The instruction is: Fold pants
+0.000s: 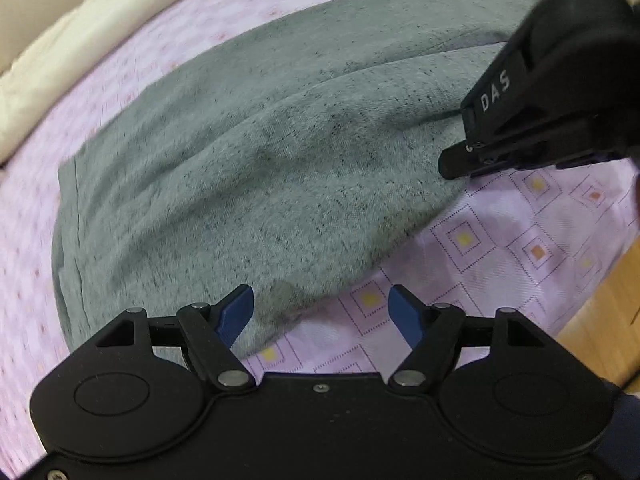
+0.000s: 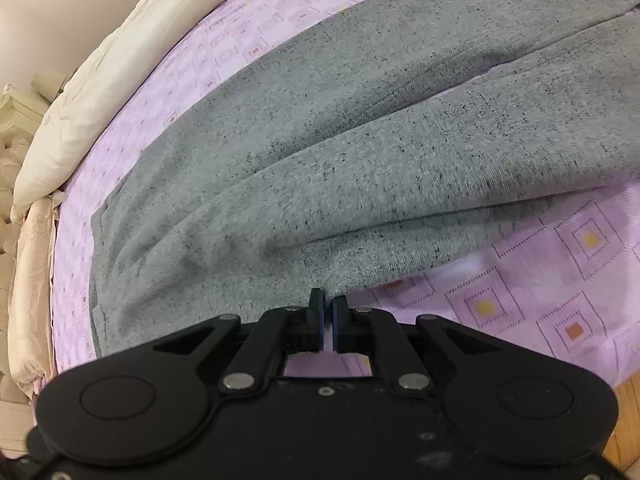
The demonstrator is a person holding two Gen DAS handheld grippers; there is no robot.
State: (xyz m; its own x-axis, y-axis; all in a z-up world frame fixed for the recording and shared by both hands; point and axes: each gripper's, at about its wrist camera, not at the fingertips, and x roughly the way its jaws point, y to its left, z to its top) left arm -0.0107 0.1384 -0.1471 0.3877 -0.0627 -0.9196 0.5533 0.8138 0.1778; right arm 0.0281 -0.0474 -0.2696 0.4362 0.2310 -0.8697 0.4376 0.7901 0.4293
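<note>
1. The grey speckled pants (image 2: 340, 152) lie spread across a lilac patterned bedsheet (image 2: 560, 300), with a cream pillow (image 2: 100, 100) along the far left.
2. The right gripper (image 2: 328, 308) is clenched at the pants' near edge; whether it pinches fabric I cannot tell.
3. The left gripper (image 1: 321, 310) hangs released, its blue fingers (image 1: 236, 312) straddling the near hem.

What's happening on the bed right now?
A person with a gripper in each hand is folding grey pants spread on a pink patterned sheet. The right gripper is shut at the pants' near edge, apparently pinching it. The left gripper hangs open over that edge, holding nothing.
</note>
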